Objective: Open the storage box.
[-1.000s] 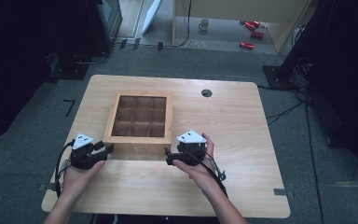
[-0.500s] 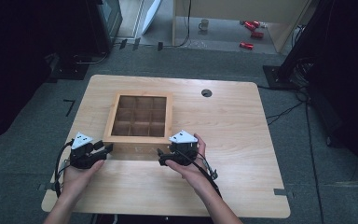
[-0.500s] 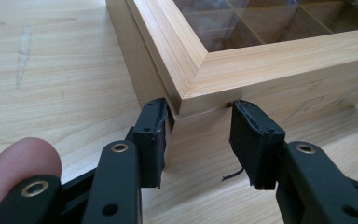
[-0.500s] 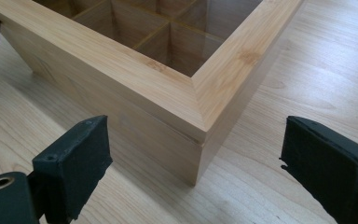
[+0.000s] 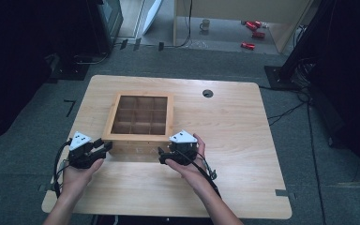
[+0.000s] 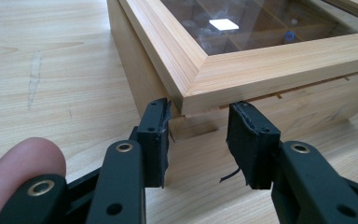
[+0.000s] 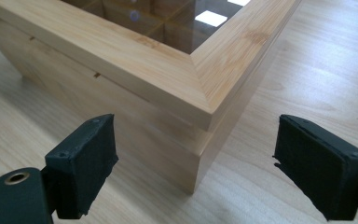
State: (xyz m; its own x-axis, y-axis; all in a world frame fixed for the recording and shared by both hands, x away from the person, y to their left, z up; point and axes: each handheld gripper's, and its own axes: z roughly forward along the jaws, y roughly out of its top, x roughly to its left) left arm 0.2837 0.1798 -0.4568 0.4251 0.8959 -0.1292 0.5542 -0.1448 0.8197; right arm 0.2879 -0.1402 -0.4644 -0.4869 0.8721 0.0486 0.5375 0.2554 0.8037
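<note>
1. Nearest the person, both hands are at the table's front. The left gripper [image 5: 104, 146] sits at the near left corner of the wooden box [image 5: 139, 140]; its jaws are partly apart, bracketing that corner under the lid's lip, one pad [image 6: 160, 140] seemingly touching the wood, though nothing is clamped.
2. The right gripper [image 5: 163, 155] faces the near right corner, jaws spread wide with the corner between them, gripping nothing.
3. The box stands left of centre on the table [image 5: 243, 140]. It has a glass-paned lid [image 7: 140, 65] over a grid of compartments.
4. My read: stiff and fairly heavy, smooth-sided, with breakable glass, so the overhanging lid edge at the front corners looks the safest hold.
5. Beyond, a pale wood tabletop with a cable hole [image 5: 208, 93], grey carpet, dark stands, and red items [image 5: 252, 34] on the far floor.
</note>
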